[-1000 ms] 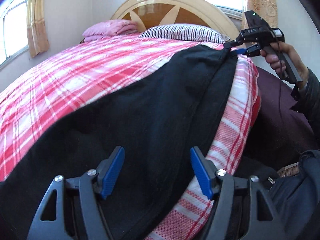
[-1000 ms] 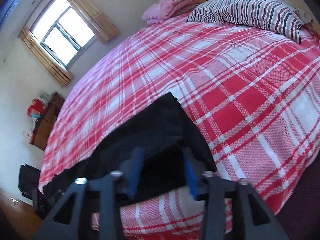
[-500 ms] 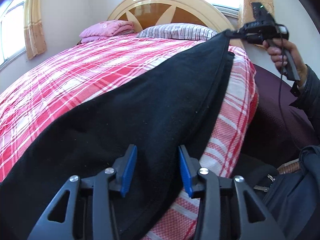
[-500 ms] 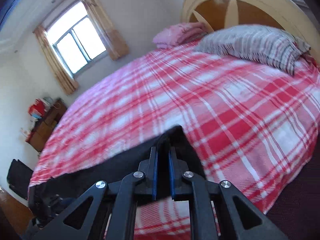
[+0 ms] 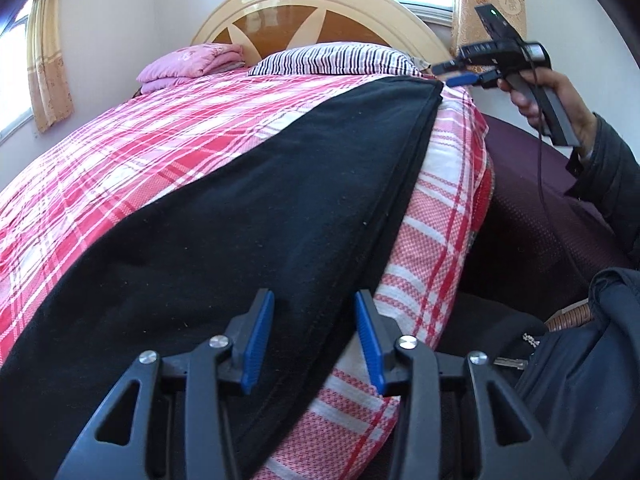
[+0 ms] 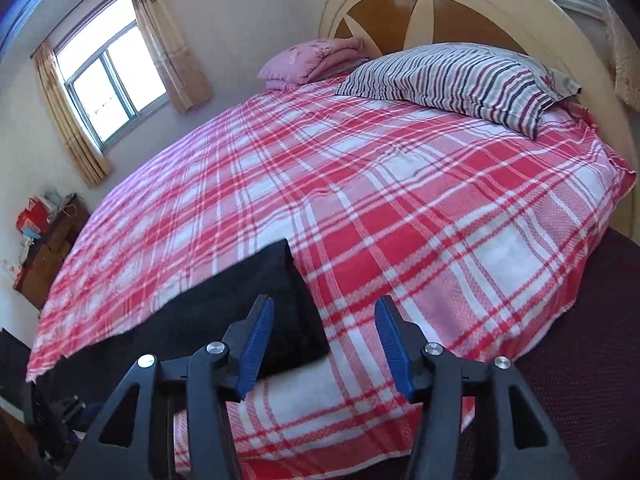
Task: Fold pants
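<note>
The black pants (image 5: 256, 216) lie flat and lengthwise along the near edge of the bed, one half folded over the other. My left gripper (image 5: 314, 336) is open over their near end, holding nothing. In the right wrist view the pants' far end (image 6: 240, 312) lies flat on the plaid sheet. My right gripper (image 6: 324, 344) is open just past that end's corner and empty. It also shows in the left wrist view (image 5: 460, 74), held by a hand beyond the far end of the pants.
The bed carries a red and white plaid sheet (image 6: 400, 208), a striped pillow (image 6: 460, 76) and a folded pink blanket (image 6: 316, 60) at the wooden headboard (image 5: 320, 20). A dark maroon surface (image 5: 540, 208) lies beside the bed. A dresser (image 6: 44, 248) stands by the window wall.
My right gripper had shut on the pants' far end and lifted it; now it has opened and the end lies flat. My left gripper narrowed, then opened wider again.
</note>
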